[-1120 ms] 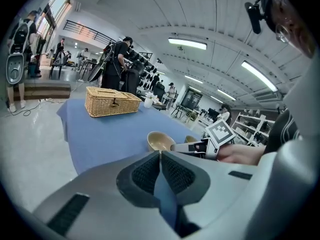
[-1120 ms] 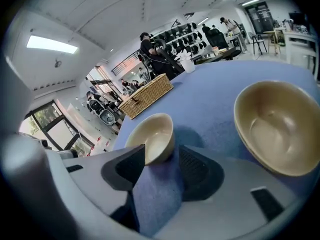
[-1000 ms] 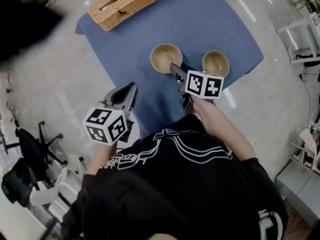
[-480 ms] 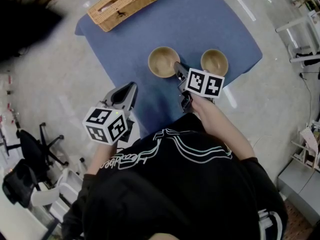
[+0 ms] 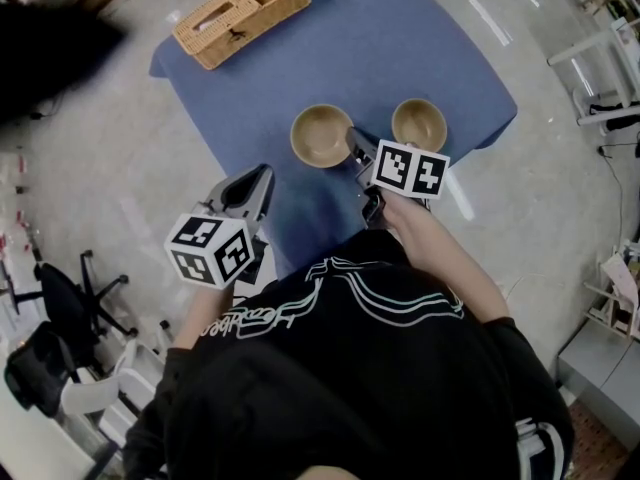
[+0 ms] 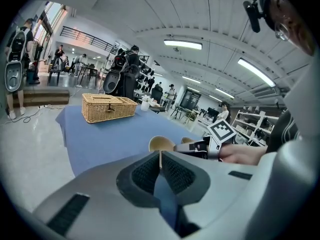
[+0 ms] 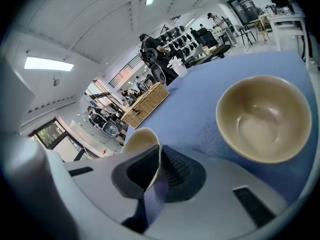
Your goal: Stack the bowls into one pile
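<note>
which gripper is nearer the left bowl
Right. The right gripper is at that bowl, fingers closing with its near rim between them; the left gripper hangs back, short of it.

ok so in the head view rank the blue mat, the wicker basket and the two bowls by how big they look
1. blue mat
2. wicker basket
3. bowl at left
4. bowl at right, only a little smaller; both bowls sit about equally far from the camera

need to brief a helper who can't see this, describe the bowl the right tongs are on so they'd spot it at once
Find the big blue cloth, with a wicker basket at its far corner. Two tan bowls sit side by side on it, nearer the person. Yours is the left bowl, on the basket's side, its rim between the closing right tongs; the right bowl stands free.
</note>
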Demonstrator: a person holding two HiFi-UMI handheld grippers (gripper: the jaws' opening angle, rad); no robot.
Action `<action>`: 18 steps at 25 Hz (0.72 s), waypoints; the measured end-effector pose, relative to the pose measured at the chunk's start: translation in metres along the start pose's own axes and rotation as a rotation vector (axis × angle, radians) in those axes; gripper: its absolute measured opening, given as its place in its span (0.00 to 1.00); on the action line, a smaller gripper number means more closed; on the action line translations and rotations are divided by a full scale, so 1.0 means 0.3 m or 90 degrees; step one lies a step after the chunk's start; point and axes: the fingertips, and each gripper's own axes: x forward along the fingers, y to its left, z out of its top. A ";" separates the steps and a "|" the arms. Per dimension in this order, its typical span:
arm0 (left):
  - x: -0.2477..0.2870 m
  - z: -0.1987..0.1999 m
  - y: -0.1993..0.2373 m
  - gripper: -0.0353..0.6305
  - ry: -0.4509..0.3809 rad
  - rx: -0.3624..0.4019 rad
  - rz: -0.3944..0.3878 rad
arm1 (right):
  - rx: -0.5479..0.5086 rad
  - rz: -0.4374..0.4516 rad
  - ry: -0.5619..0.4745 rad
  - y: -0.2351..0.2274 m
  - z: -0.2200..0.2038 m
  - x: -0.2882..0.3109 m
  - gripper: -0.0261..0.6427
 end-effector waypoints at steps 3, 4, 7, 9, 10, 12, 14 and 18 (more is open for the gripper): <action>0.004 0.005 -0.023 0.10 -0.003 0.003 0.001 | 0.001 0.017 -0.006 0.011 0.015 -0.041 0.10; 0.007 0.007 -0.028 0.10 -0.005 0.004 0.002 | 0.002 0.023 -0.008 0.014 0.023 -0.054 0.10; 0.021 0.019 -0.048 0.10 -0.006 0.003 0.005 | 0.006 0.037 -0.018 0.020 0.062 -0.103 0.10; 0.031 0.030 -0.071 0.10 -0.007 0.003 0.004 | 0.007 0.044 -0.024 0.019 0.092 -0.142 0.10; 0.036 0.036 -0.085 0.10 -0.007 0.003 0.002 | 0.006 0.046 -0.027 0.016 0.108 -0.163 0.10; 0.052 0.054 -0.113 0.10 -0.011 0.004 0.000 | 0.004 0.048 -0.033 0.005 0.141 -0.206 0.10; 0.072 0.077 -0.136 0.10 -0.018 0.003 -0.002 | 0.000 0.048 -0.037 -0.010 0.173 -0.242 0.10; 0.124 0.107 -0.194 0.10 -0.023 0.003 -0.013 | -0.003 0.042 -0.046 -0.062 0.228 -0.311 0.10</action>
